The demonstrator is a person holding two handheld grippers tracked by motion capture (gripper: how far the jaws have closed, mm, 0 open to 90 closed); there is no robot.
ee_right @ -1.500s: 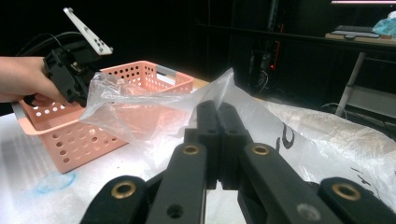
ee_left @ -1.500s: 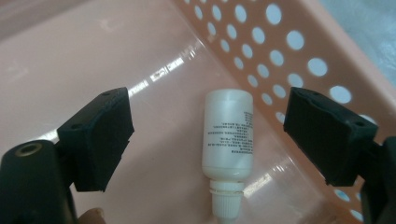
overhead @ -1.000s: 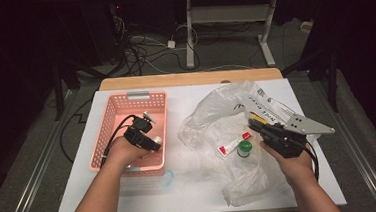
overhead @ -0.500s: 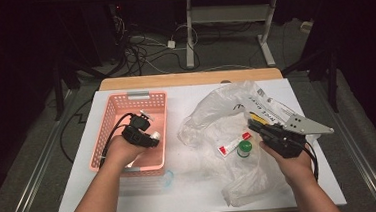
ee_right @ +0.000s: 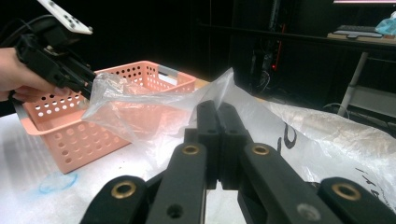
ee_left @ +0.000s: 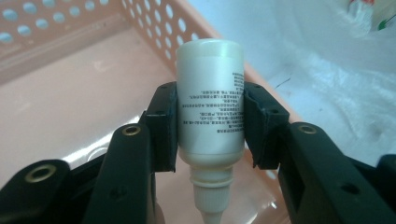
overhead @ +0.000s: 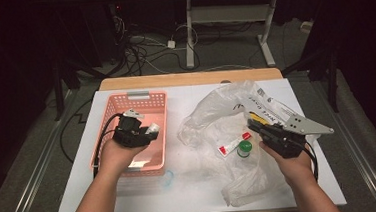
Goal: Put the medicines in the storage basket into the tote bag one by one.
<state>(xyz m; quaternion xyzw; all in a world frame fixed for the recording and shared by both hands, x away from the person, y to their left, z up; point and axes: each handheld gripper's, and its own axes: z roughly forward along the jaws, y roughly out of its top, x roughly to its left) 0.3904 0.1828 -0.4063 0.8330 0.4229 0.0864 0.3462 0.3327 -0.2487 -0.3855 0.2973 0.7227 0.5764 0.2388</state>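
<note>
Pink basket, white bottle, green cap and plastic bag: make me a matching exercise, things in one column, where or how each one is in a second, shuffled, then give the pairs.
Things:
1. pink basket
2. white bottle
3. green cap
4. plastic bag

Places or states:
A. clamped between the left gripper pads, nozzle toward the camera
B. spread crumpled over the table's right half
C. lying on the bag beside a red and white tube
D. on the table's left side, under the left hand

Pairs: 1-D, 2-A, 3-C, 4-B

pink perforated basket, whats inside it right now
Over the pink perforated plastic basket, the left gripper holds a small white plastic bottle, nozzle toward the camera. The floor in sight is bare and glossy. The hand and gripper cover the near end in the high view.
</note>
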